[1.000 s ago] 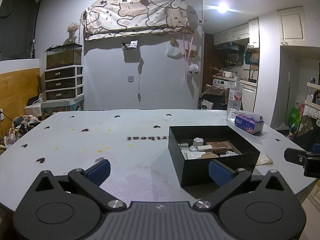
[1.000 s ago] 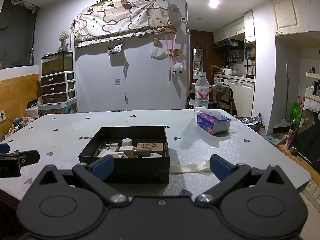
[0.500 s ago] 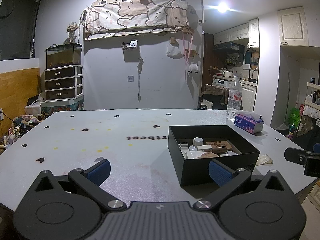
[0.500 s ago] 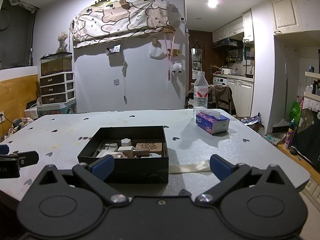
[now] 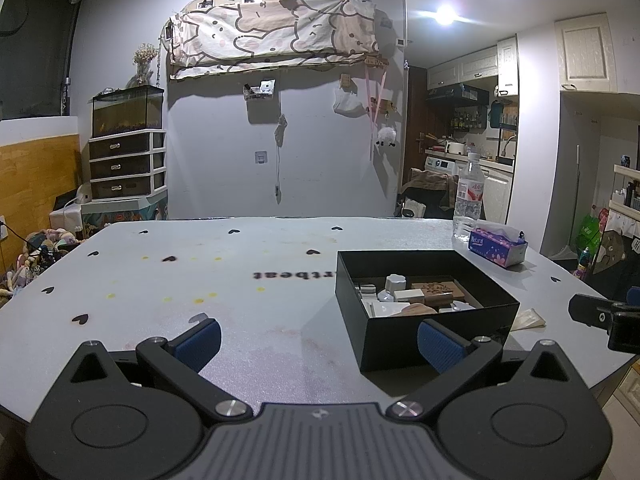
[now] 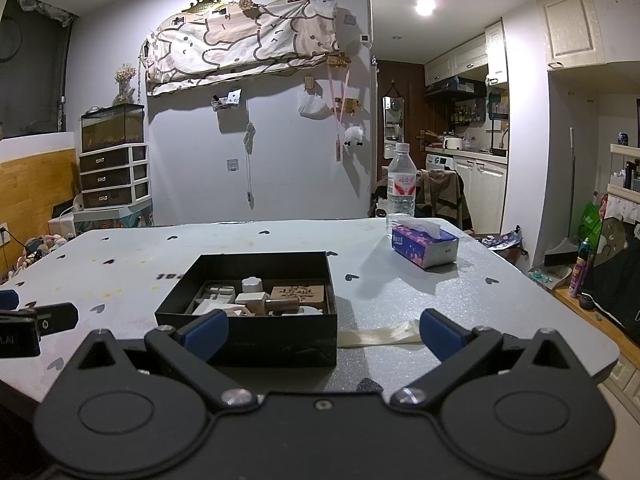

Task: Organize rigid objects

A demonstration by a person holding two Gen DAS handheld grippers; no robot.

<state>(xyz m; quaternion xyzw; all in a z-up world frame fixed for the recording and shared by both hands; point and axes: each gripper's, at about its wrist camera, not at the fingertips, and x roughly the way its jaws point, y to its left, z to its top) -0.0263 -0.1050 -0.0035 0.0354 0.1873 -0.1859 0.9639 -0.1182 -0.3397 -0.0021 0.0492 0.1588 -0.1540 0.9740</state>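
my left wrist camera sits low at the near edge of the table (image 5: 200, 272), facing across it toward the far wall, with the black box (image 5: 424, 300) close on its right. my right wrist camera looks the same way from further right, so the box (image 6: 256, 308) lies near, just left of centre. both views share the box, the tissue pack (image 5: 498, 246) (image 6: 426, 246), the water bottle (image 5: 468, 200) (image 6: 401, 186) and the wall. each view catches the other gripper at its edge.

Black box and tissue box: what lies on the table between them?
Nothing; in the right wrist view only bare table with small heart prints lies between the black box and the tissue box.
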